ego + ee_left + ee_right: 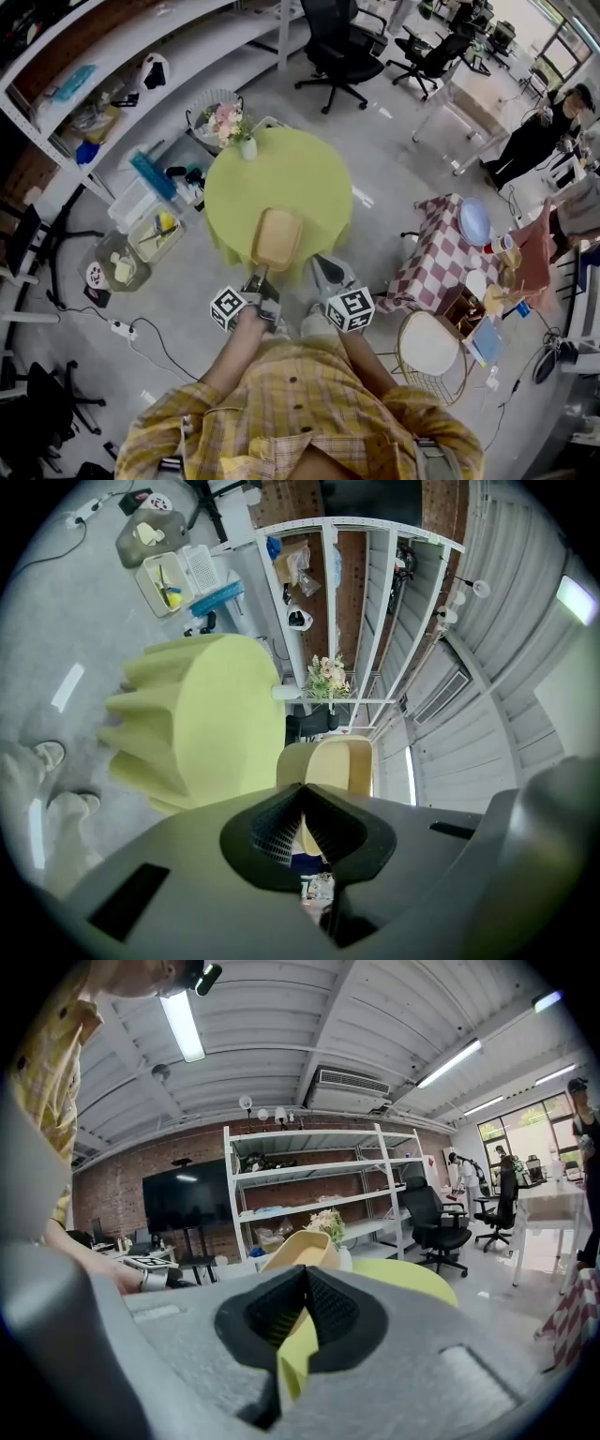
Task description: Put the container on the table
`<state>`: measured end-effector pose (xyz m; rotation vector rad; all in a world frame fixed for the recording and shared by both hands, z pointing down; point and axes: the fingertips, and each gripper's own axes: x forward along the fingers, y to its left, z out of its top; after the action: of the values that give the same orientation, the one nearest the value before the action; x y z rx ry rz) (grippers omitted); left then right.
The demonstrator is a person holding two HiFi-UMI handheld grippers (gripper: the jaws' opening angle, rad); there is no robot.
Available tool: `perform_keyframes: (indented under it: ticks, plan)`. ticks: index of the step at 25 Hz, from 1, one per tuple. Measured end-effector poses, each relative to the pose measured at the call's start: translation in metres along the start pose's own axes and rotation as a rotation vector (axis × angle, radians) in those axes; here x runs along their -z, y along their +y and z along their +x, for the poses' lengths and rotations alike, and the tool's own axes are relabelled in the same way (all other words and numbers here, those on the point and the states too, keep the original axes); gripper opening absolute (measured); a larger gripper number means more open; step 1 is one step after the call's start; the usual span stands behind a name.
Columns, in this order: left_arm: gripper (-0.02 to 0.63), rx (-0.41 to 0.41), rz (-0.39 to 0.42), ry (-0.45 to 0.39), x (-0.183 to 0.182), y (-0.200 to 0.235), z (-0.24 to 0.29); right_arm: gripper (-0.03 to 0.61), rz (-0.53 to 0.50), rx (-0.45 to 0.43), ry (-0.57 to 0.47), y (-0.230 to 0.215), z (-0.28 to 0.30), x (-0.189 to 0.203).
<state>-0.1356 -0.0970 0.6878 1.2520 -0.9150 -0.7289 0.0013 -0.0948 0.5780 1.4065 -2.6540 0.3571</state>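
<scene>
Round green bench [281, 183]. Tan container [277, 239] hangs tilted over bench's near side, prob. not set down yet. Left tongs [262, 279] clenched on container's near rim; right tongs [323, 272] closed, empty. To do: lower and release.

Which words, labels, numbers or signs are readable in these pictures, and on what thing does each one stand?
No text can be read in any view.
Left marker cube and right marker cube: black-and-white square patterns only, no letters or numbers.
Container: plain, no print shows.
Things on the shelves: too small and blurred to read.
</scene>
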Motion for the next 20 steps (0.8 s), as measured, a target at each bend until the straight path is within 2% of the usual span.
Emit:
perform_keyframes:
  ticks: [5,20]
  plan:
    - [0.018,-0.015,0.001,-0.027,0.003,0.002,0.014,-0.003,-0.011,-0.035,0.004,-0.016,0.008,0.001]
    - [0.018,0.008,0.022,-0.143,0.01,-0.018,0.073,-0.003,-0.029,-0.171,-0.002,-0.072,0.042,-0.017]
